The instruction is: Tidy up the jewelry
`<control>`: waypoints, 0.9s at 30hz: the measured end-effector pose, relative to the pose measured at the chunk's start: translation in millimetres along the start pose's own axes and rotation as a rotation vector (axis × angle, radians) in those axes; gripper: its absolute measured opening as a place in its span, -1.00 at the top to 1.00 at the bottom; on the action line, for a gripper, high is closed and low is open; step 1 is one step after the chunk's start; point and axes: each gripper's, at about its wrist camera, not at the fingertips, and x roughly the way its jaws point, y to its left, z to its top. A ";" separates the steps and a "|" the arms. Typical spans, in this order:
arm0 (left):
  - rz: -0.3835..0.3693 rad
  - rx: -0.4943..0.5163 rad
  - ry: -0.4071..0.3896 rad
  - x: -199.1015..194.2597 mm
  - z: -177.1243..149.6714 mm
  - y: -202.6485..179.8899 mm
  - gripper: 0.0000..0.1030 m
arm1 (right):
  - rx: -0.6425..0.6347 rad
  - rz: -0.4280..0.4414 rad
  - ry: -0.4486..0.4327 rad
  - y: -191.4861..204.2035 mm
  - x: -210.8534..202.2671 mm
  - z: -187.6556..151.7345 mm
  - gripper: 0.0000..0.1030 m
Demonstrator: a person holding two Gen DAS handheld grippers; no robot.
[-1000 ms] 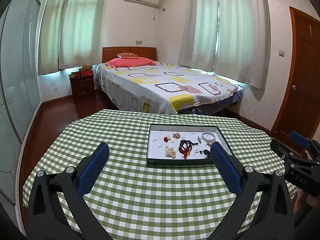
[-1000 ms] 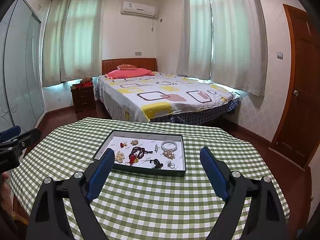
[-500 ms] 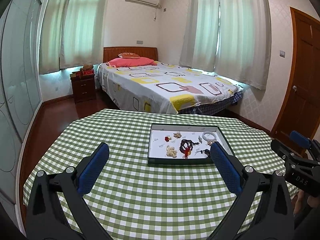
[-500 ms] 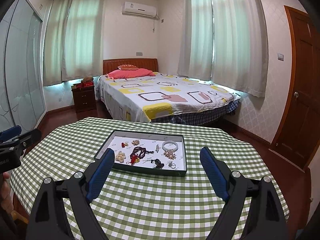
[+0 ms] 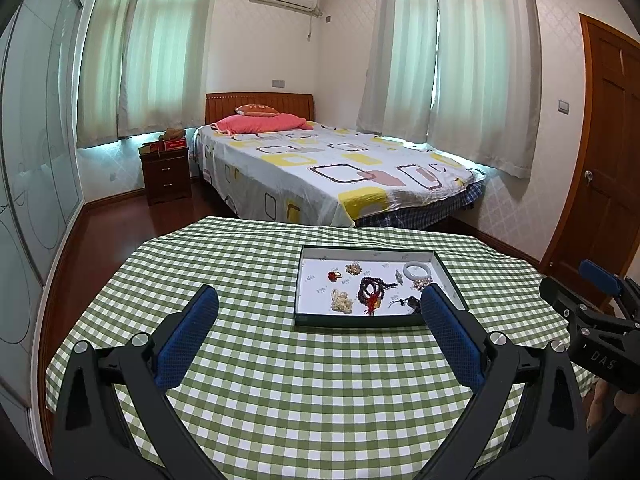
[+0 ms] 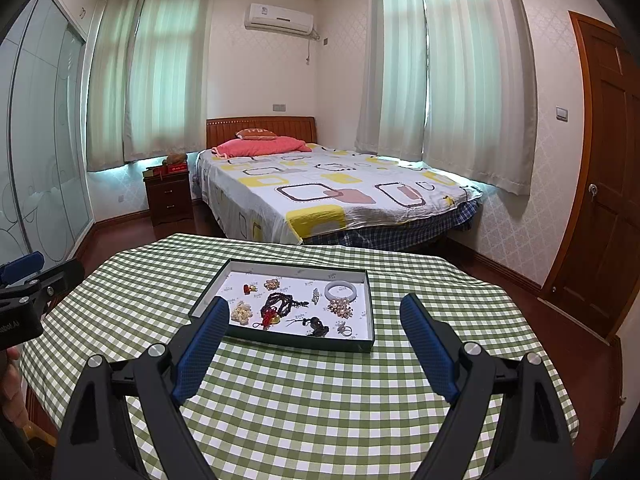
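Left wrist view shows almost no change from a second ago: the left gripper (image 5: 319, 308) still hovers over the green checked tablecloth (image 5: 280, 380) with its blue fingers (image 5: 186, 336) spread wide, holding and touching nothing, the tray only marginally nearer. The right gripper (image 6: 315, 316) is equally wide apart and empty. Beyond both, the dark-rimmed tray (image 6: 308, 342) sits on the table holding the jewelry: a white bangle (image 6: 340, 290), dark bead bracelet (image 6: 280, 303), pearl cluster (image 6: 241, 313) and red charm (image 6: 249, 289).
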 end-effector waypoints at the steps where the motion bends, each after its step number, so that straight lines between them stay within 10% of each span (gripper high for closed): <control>1: 0.000 0.000 0.001 0.1 0.3 -0.5 -0.91 | 0.000 0.000 0.001 0.3 -0.4 0.1 -0.64; 27: 0.000 -0.008 0.002 0.8 -2.0 1.1 -0.91 | -0.004 0.001 0.003 1.1 -1.2 0.1 -0.64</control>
